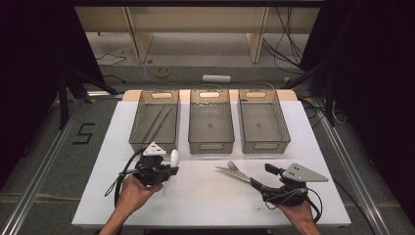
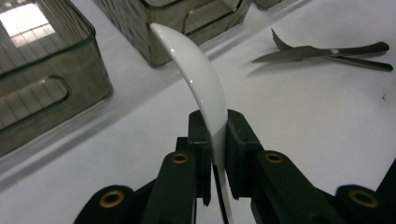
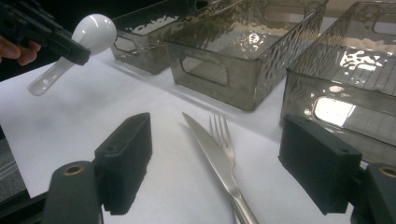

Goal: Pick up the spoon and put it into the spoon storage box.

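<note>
My left gripper (image 1: 170, 172) (image 2: 217, 128) is shut on the handle of a white ceramic spoon (image 1: 174, 157) (image 2: 201, 79). The spoon is held just above the white table, bowl end up, in front of the left bin. It is also visible at the top left of the right gripper view (image 3: 88, 32). A steel knife (image 1: 232, 173) (image 3: 210, 149) and a fork (image 1: 234, 166) (image 3: 222, 130) lie side by side on the table. My right gripper (image 1: 262, 177) (image 3: 222, 154) is open around their handle ends, its pads (image 3: 128, 149) well clear of them.
Three clear grey bins stand in a row at the back of the white table (image 1: 205, 198): left (image 1: 139, 143), middle (image 1: 211, 147), right (image 1: 264, 146). The left bin holds long thin sticks (image 1: 157, 122). Floor and cables lie beyond.
</note>
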Demonstrator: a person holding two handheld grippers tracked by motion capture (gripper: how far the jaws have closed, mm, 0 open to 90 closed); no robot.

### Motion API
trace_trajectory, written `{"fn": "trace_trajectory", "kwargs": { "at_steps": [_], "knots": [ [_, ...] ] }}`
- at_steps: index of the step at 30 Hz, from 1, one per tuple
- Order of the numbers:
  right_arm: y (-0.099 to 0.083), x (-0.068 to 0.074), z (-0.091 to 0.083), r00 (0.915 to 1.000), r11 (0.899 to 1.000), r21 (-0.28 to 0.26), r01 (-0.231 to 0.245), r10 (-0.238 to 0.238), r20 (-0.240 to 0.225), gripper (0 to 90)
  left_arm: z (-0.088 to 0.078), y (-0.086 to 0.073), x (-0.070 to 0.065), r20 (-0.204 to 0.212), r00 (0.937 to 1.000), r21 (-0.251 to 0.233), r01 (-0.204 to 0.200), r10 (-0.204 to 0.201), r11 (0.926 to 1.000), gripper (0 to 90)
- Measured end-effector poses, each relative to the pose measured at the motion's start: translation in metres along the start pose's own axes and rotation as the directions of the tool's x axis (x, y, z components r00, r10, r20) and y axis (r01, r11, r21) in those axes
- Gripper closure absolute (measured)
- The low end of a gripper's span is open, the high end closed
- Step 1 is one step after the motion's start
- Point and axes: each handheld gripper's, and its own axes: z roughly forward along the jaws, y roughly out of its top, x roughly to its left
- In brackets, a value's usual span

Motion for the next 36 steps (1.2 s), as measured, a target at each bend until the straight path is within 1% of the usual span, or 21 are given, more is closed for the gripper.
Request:
{"fn": "trace_trajectory", "kwargs": {
  "at_steps": [6, 8, 11, 15, 21, 23, 29, 31, 32, 36],
  "knots": [
    [0.0, 0.0, 0.0, 1.0, 1.0, 0.0, -0.001, 0.001, 0.0, 26.3, 0.001, 0.013, -0.002, 0.023, 0.9997, -0.042, -0.004, 0.005, 0.9991, 81.7],
    [0.0, 0.0, 0.0, 1.0, 1.0, 0.0, -0.001, 0.001, 0.001, 26.3, 0.002, 0.019, -0.003, 0.022, 0.9997, -0.057, -0.009, 0.01, 0.9983, 81.7],
    [0.0, 0.0, 0.0, 1.0, 1.0, 0.002, 0.0, 0.0, 0.0, 26.3, 0.005, 0.027, -0.003, 0.029, 0.9995, -0.06, -0.013, 0.014, 0.9981, 81.7],
    [-0.001, 0.0, 0.0, 1.0, 1.0, 0.003, 0.003, -0.003, -0.001, 26.3, 0.009, 0.038, -0.003, 0.029, 0.9993, -0.084, -0.02, 0.022, 0.9963, 81.7],
    [-0.001, -0.001, 0.0, 1.0, 1.0, 0.002, 0.001, -0.001, -0.001, 26.3, 0.01, 0.056, 0.005, 0.032, 0.9994, -0.128, -0.006, 0.01, 0.9918, 81.7],
    [-0.001, -0.001, 0.001, 1.0, 1.0, 0.005, 0.002, -0.002, -0.002, 26.3, 0.011, 0.06, 0.008, 0.032, 0.9995, -0.14, 0.002, 0.003, 0.9901, 81.7],
    [-0.001, 0.0, 0.001, 1.0, 1.0, 0.008, 0.001, -0.001, -0.004, 26.3, 0.014, 0.072, 0.014, 0.026, 0.9997, -0.179, 0.006, -0.001, 0.9839, 81.7],
    [-0.001, 0.0, 0.001, 1.0, 1.0, 0.008, 0.0, 0.0, -0.004, 26.3, 0.02, 0.074, 0.016, 0.014, 0.9999, -0.166, 0.003, -0.001, 0.9861, 81.7],
    [-0.001, 0.0, 0.001, 1.0, 1.0, 0.008, 0.0, 0.0, -0.004, 26.3, 0.022, 0.075, 0.019, 0.015, 0.9999, -0.163, 0.005, -0.002, 0.9867, 81.7],
    [-0.001, -0.001, 0.001, 1.0, 1.0, 0.004, -0.003, 0.003, -0.003, 26.3, 0.029, 0.079, 0.027, 0.007, 0.9997, -0.165, 0.023, -0.022, 0.986, 81.7]
  ]
}}
